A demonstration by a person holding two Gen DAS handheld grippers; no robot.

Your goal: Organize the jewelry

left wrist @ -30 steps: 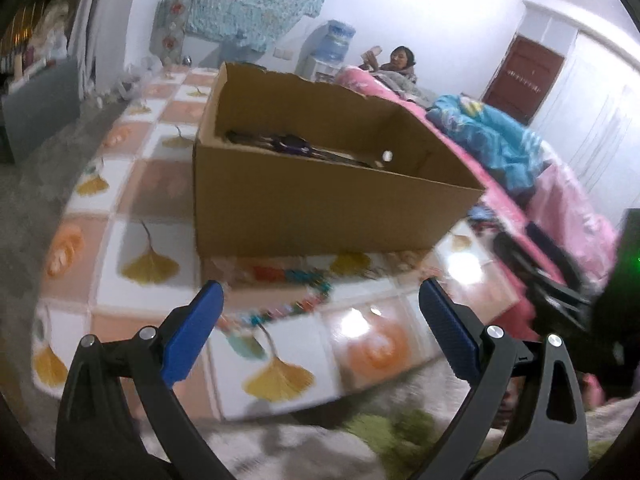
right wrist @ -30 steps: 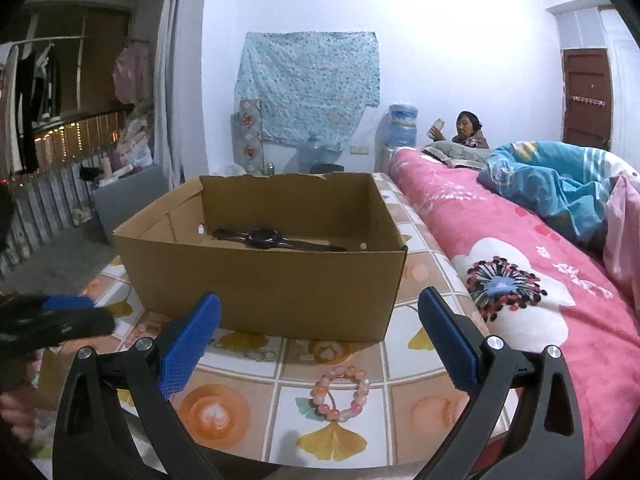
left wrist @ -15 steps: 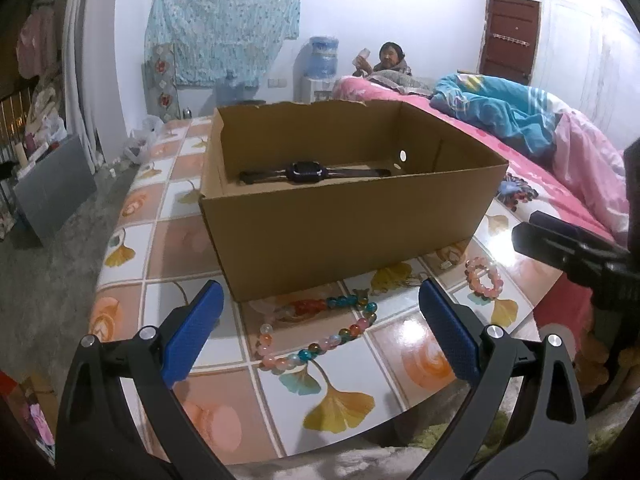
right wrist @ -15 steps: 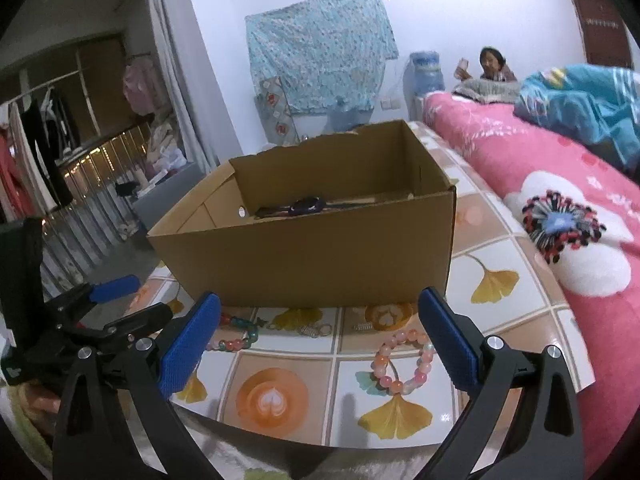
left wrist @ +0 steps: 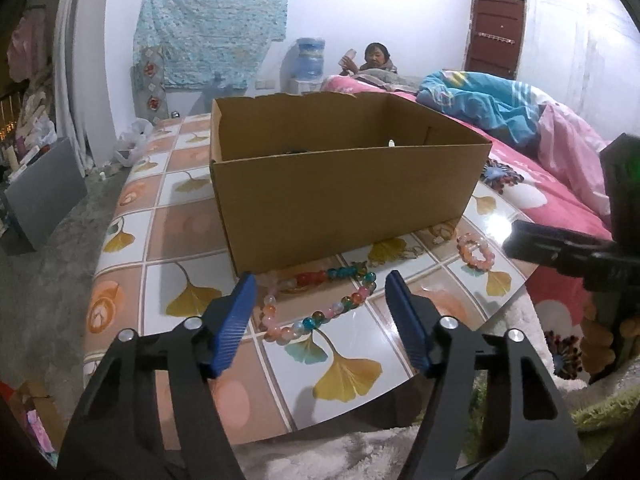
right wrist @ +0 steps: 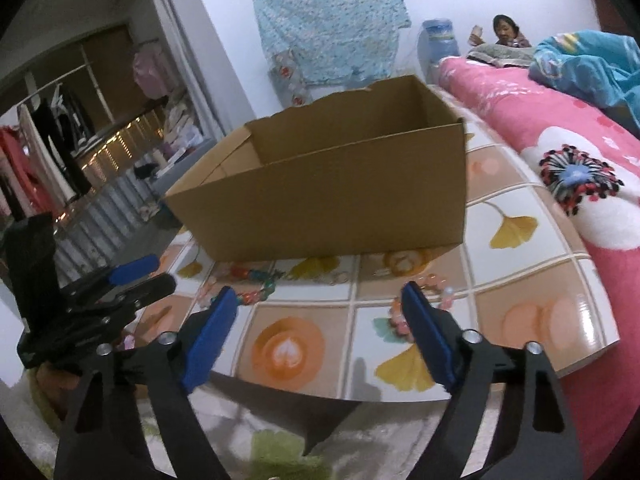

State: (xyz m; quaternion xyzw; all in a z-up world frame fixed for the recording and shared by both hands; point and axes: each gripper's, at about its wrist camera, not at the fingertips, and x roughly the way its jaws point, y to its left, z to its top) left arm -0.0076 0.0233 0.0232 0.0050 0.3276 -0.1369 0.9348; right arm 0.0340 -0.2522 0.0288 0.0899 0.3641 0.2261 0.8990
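A multicoloured bead bracelet [left wrist: 320,304] lies on the tiled table in front of an open cardboard box [left wrist: 344,196]. My left gripper [left wrist: 320,320] is open and empty, its blue pads either side of and just short of this bracelet. A smaller pink bead bracelet [left wrist: 475,252] lies to the right. In the right wrist view my right gripper [right wrist: 320,332] is open and empty, low over the table edge; the pink bracelet [right wrist: 440,292] shows partly behind its right pad, the multicoloured one [right wrist: 248,280] by its left pad. The box [right wrist: 332,208] stands beyond.
The table [left wrist: 180,240] has ginkgo-leaf tiles and ends close to me. A bed with pink and blue bedding [left wrist: 540,152] runs along the right, with a person [left wrist: 376,60] sitting at the far end. My left gripper also shows at the left in the right wrist view [right wrist: 100,296].
Both grippers have dropped lower and closer to the table edge. The left jaws have narrowed around the multicoloured bracelet. The watch inside the box has dropped below the box rim.
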